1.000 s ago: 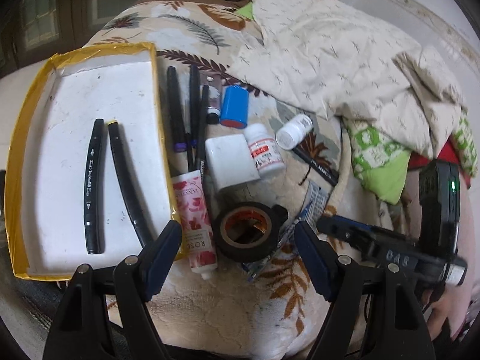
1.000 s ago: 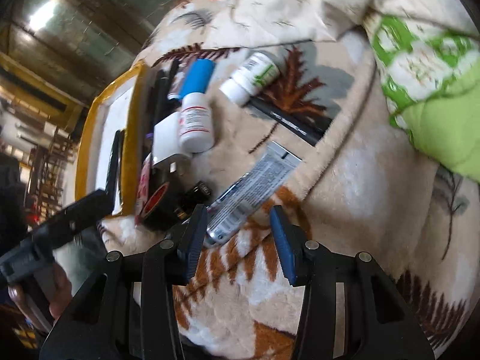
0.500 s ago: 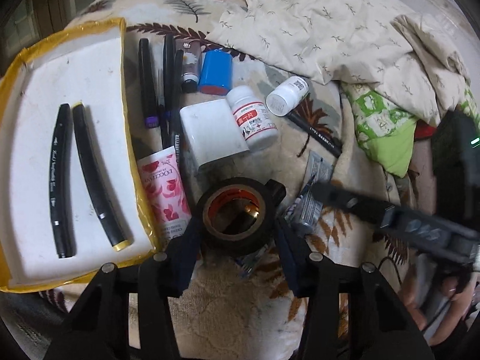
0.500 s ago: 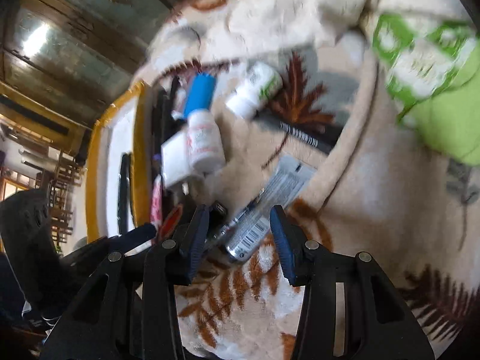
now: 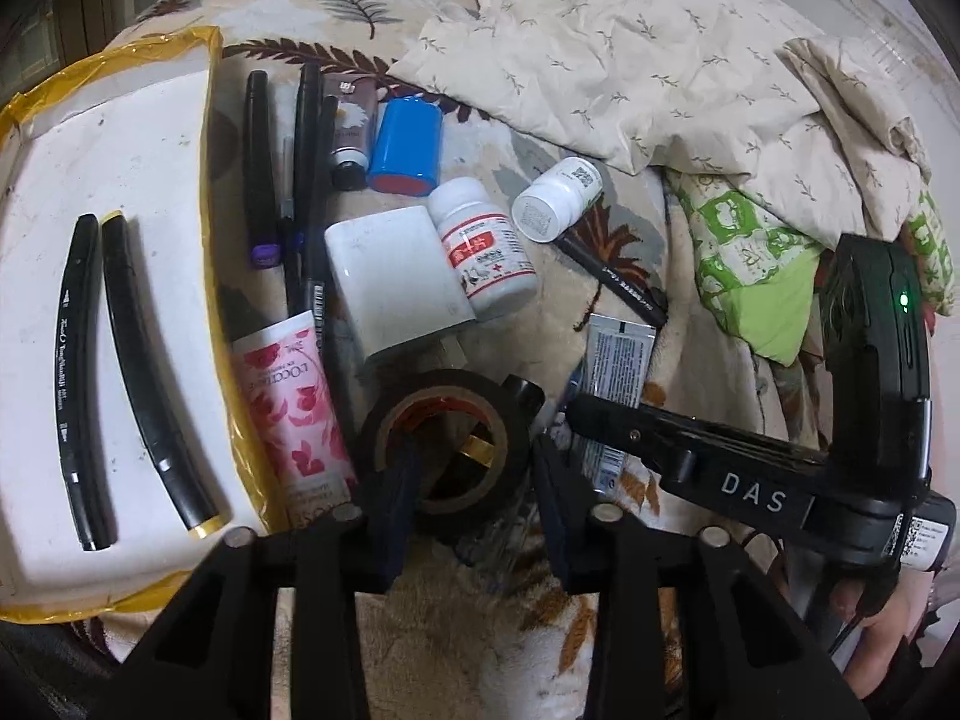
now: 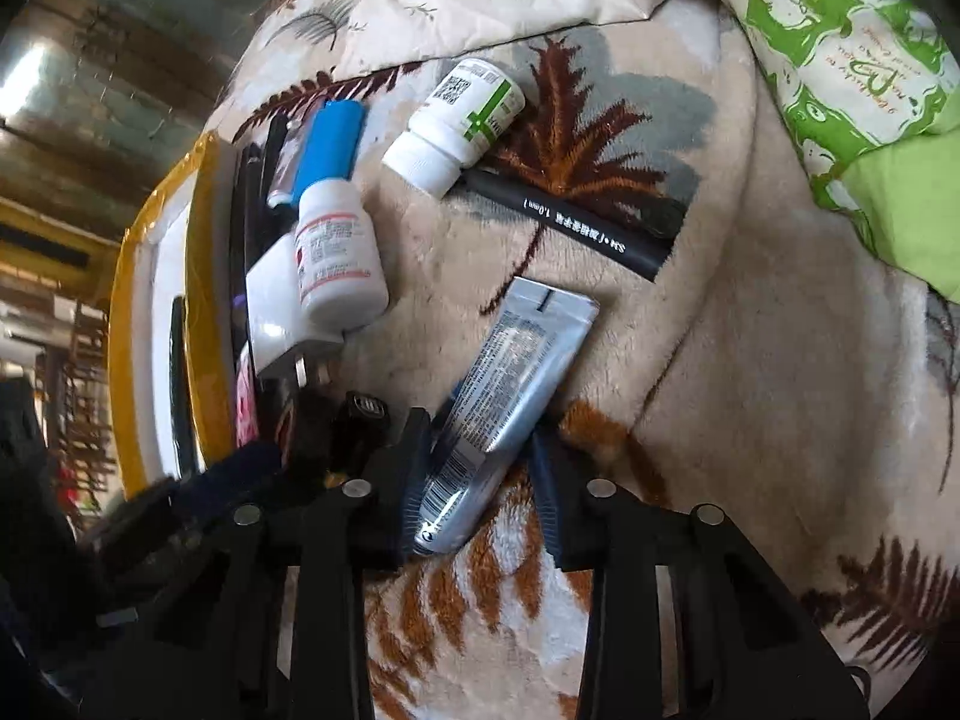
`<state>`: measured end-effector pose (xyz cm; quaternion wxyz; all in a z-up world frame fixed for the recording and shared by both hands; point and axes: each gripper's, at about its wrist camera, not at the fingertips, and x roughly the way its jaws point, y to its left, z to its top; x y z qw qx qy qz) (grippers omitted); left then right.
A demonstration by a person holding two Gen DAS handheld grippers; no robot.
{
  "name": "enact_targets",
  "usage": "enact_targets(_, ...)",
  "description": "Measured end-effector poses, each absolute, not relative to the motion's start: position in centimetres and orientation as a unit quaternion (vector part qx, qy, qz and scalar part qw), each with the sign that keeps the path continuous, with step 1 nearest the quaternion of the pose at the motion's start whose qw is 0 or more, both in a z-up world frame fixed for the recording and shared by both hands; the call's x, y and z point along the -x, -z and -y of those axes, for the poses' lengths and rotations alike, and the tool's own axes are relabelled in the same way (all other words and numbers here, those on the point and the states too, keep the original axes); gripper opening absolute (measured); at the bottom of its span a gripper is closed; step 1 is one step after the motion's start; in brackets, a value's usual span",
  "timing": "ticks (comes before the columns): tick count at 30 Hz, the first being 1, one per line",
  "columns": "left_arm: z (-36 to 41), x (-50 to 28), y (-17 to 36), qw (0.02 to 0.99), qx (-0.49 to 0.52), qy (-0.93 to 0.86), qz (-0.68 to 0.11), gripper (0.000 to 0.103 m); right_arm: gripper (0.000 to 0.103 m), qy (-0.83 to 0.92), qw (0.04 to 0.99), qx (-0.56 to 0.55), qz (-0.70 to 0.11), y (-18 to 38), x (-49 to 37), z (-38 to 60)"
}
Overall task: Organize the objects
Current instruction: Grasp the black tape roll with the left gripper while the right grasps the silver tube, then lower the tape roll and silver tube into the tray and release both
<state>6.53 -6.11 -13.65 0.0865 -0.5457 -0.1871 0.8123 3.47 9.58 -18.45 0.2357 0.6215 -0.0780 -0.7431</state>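
Note:
A black tape roll (image 5: 447, 438) lies on the leaf-print blanket beside the yellow-rimmed white tray (image 5: 138, 138). My left gripper (image 5: 474, 480) stands over the roll with its jaws closing. Its left pad sits over the roll's near rim and its right pad just outside the roll's right side. A silver tube (image 6: 510, 372) lies slanted between the jaws of my right gripper (image 6: 480, 480), which are closing too. The left pad touches the tube's lower end and the right pad is a sliver off. Seen from the left wrist, the right gripper (image 5: 585, 420) reaches in over the tube (image 5: 618, 354).
Two black markers (image 5: 120, 372) lie in the tray. Pens (image 5: 258, 162), a blue cylinder (image 5: 405, 144), a white charger (image 5: 396, 276), two white bottles (image 5: 486, 246), a pink tube (image 5: 288, 402) and a black pen (image 5: 618, 282) crowd the blanket. Crumpled bedding (image 5: 630, 60) lies behind.
Both grippers have come down closer to the blanket. The left jaws narrowed from wide apart to around the tape roll. The right jaws narrowed around the silver tube.

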Motion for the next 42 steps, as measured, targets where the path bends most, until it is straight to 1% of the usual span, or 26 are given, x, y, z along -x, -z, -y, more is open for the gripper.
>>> enact_targets(2, 5.9, -7.2, 13.1, 0.089, 0.533, -0.822, 0.18, 0.015, 0.026, 0.743, 0.241, -0.618, 0.09, 18.4, -3.8, -10.4)
enact_targets(4, 6.2, -8.0, 12.2, 0.084, 0.513, -0.836, 0.175, 0.013, 0.024, 0.742, 0.256, -0.61, 0.108, 18.3, -4.0, -10.9)
enact_targets(6, 6.9, -8.7, 11.6, 0.086, 0.497, -0.842, 0.193, 0.013, 0.023, 0.737, 0.271, -0.606, 0.129, 18.2, -4.0, -11.0)
enact_targets(11, 8.4, -9.5, 10.7, 0.086, 0.474, -0.846, 0.228, 0.013, 0.023, 0.746, 0.29, -0.585, 0.129, 16.2, -4.9, -11.0)
enact_targets(15, 9.6, -10.8, 9.0, 0.083, 0.451, -0.852, 0.253, 0.012, 0.023, 0.748, 0.311, -0.571, 0.13, 14.9, -5.2, -9.7)
enact_targets(19, 12.4, -12.1, 6.8, 0.048, 0.43, -0.864, 0.257, 0.012, 0.023, 0.741, 0.36, -0.552, 0.129, 13.0, -6.0, -7.4)
enact_targets(22, 15.3, -12.8, 6.2, -0.011, 0.42, -0.877, 0.233, 0.012, 0.022, 0.731, 0.4, -0.539, 0.12, 11.7, -6.6, -5.0)
enact_targets(23, 16.7, -12.9, 6.5, -0.032, 0.421, -0.877, 0.23, 0.012, 0.023, 0.726, 0.415, -0.536, 0.113, 11.5, -6.8, -3.8)
enact_targets(26, 19.9, -12.9, 7.8, -0.052, 0.424, -0.867, 0.255, 0.012, 0.023, 0.712, 0.446, -0.536, 0.08, 11.6, -7.2, -0.2)
enact_targets(30, 22.3, -12.5, 10.1, -0.083, 0.451, -0.853, 0.249, 0.012, 0.023, 0.683, 0.467, -0.559, 0.049, 13.1, -7.5, 4.4)
enact_targets(34, 23.0, -12.2, 11.9, -0.087, 0.468, -0.842, 0.254, 0.013, 0.023, 0.672, 0.468, -0.574, 0.011, 14.8, -8.4, 7.8)
enact_targets(36, 23.2, -12.2, 12.4, -0.08, 0.471, -0.839, 0.261, 0.012, 0.023, 0.668, 0.468, -0.578, 0.003, 15.4, -8.5, 8.7)
enact_targets(40, 23.2, -11.6, 13.0, -0.09, 0.48, -0.837, 0.248, 0.012, 0.023, 0.668, 0.462, -0.583, -0.027, 16.6, -8.9, 10.2)
enact_targets(42, 23.6, -11.2, 13.8, -0.088, 0.488, -0.829, 0.259, 0.013, 0.023, 0.672, 0.454, -0.583, -0.044, 17.1, -9.0, 10.7)
